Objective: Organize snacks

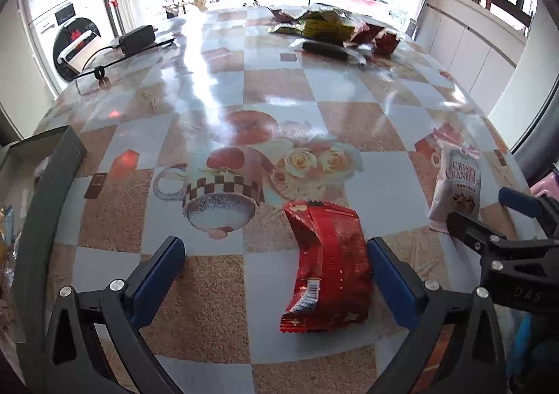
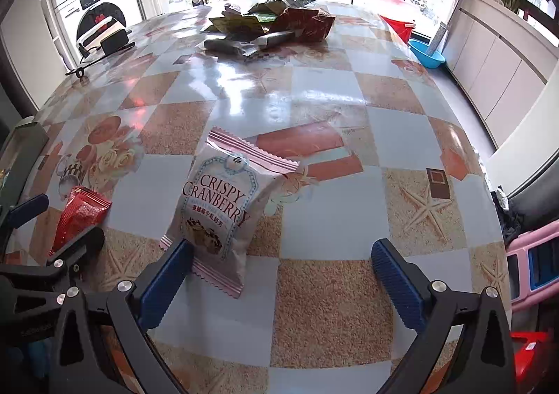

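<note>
A red snack packet (image 1: 328, 264) lies on the patterned table between the fingers of my left gripper (image 1: 276, 278), close to its right finger; the jaws are wide open. It also shows in the right wrist view (image 2: 78, 215). A white "Crispy Cranberry" packet (image 2: 223, 205) lies against the left finger of my right gripper (image 2: 283, 275), whose jaws are wide open. This packet also shows in the left wrist view (image 1: 456, 187), with the right gripper (image 1: 496, 219) beside it. A pile of several snack bags (image 2: 269, 23) sits at the far side of the table.
A dark green box (image 1: 42, 184) with snacks inside stands at the table's left edge. A black power adapter (image 1: 138, 39) with its cable lies far left. A red bucket (image 2: 398, 27) and a blue basin (image 2: 428, 53) stand on the floor to the right. A pink stool (image 2: 534, 264) is near right.
</note>
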